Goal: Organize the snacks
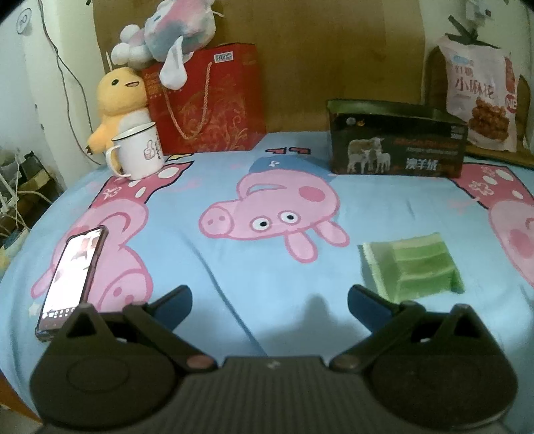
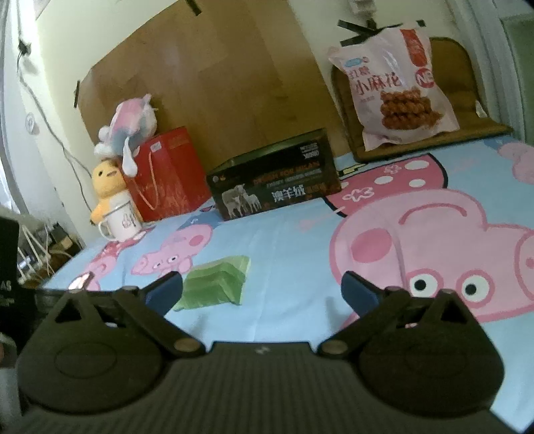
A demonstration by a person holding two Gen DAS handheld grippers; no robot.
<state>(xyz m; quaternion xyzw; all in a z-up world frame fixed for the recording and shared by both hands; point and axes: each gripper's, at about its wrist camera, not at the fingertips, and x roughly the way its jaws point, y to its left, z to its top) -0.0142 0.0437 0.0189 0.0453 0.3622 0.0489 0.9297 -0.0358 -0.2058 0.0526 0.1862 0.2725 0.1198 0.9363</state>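
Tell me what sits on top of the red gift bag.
A pink, white and blue plush toy lies across the top of the red gift bag, one floppy part hanging down its front. The plush covers the bag's opening, so its contents cannot be seen.

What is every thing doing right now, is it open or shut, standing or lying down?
Left claw: open, holding nothing.
Right claw: open, holding nothing.
Green snack pack: lying flat on the bedsheet.
Pink snack bag: sealed, leaning upright.
Dark box: standing, lid off.
Mug: upright.
Phone: lying flat, screen lit.
Red gift bag: standing.
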